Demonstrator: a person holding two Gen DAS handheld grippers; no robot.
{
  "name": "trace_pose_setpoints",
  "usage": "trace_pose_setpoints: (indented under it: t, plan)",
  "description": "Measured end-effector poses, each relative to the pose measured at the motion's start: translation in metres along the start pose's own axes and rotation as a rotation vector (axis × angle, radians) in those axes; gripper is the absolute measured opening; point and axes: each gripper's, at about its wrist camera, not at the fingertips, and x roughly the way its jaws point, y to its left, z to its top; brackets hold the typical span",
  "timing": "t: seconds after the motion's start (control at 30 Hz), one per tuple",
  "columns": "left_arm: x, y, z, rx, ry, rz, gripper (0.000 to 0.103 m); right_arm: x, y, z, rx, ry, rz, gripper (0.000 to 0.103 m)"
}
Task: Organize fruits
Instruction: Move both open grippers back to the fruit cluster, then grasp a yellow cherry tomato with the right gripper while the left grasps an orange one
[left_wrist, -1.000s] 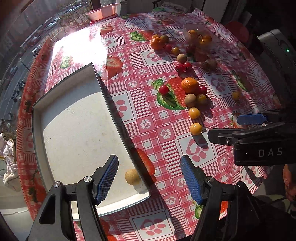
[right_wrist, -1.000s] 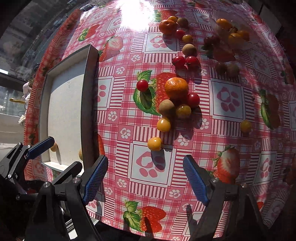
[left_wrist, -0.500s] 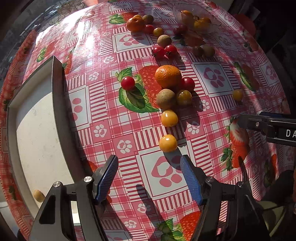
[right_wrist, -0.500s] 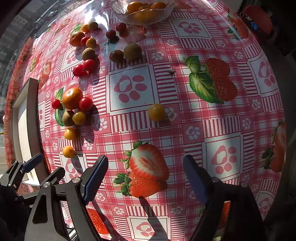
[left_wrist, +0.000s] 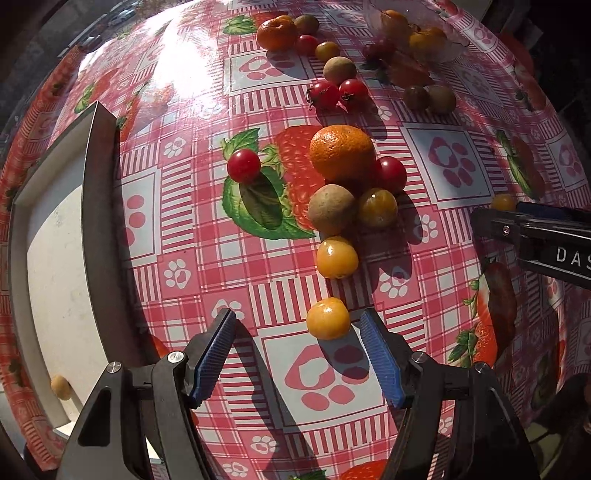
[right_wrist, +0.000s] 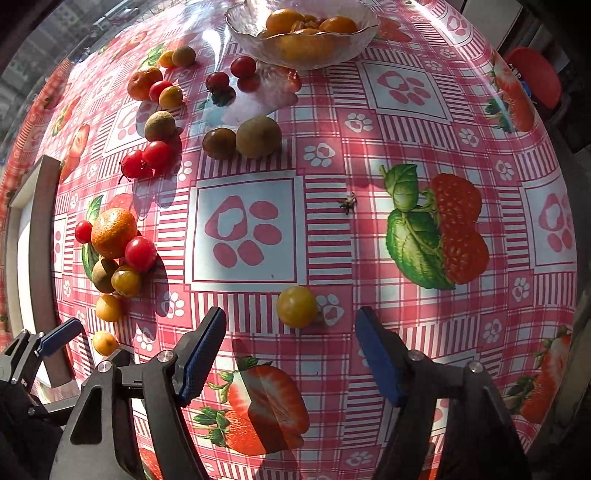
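Strong, direct sunlight comes from the far left; fruit shadows fall toward the near right. White glare burns out the tablecloth (left_wrist: 184, 62) at upper left in the left wrist view. Both views are sharp, colours saturated. Heavy fisheye bulging bends the pattern, and the corners are dark and vignetted.

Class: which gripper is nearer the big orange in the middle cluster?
Left. The left gripper sits just below the cluster holding the orange; the right gripper is farther off to its right.

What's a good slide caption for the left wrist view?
Open left gripper closing in on a yellow cherry tomato beside the tray.
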Motion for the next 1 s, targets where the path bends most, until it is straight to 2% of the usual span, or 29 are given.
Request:
trace_pose_setpoints:
  t: [0.07,0.17,0.2,0.23,0.47,0.67,1.0]
  plan:
    - [0.000,-0.001,0.000,-0.006,0.002,0.002,0.070,0.003,0.009,0.007,-0.023,-0.007,-0.026,0.066]
    - [-0.004,-0.008,0.003,0.006,-0.005,-0.006,0.053,0.003,0.021,0.008,-0.039,-0.019,-0.069,0.042]
    - [-0.006,-0.010,0.003,0.017,-0.008,-0.014,0.039,0.003,0.021,0.008,-0.038,-0.023,-0.065,0.028]
    - [-0.008,-0.013,0.003,0.029,-0.007,-0.023,0.024,0.002,0.019,0.009,-0.037,-0.024,-0.060,0.022]
    - [-0.019,-0.007,0.001,-0.011,0.011,-0.130,0.023,-0.012,0.014,0.006,0.006,-0.044,0.041,0.022]
    - [-0.034,0.008,-0.004,-0.023,0.002,-0.152,0.023,-0.030,0.009,-0.011,-0.002,-0.051,0.084,0.022]
    - [-0.053,0.039,-0.014,-0.038,-0.030,-0.165,0.023,-0.047,0.026,-0.030,-0.019,-0.039,0.106,0.022]
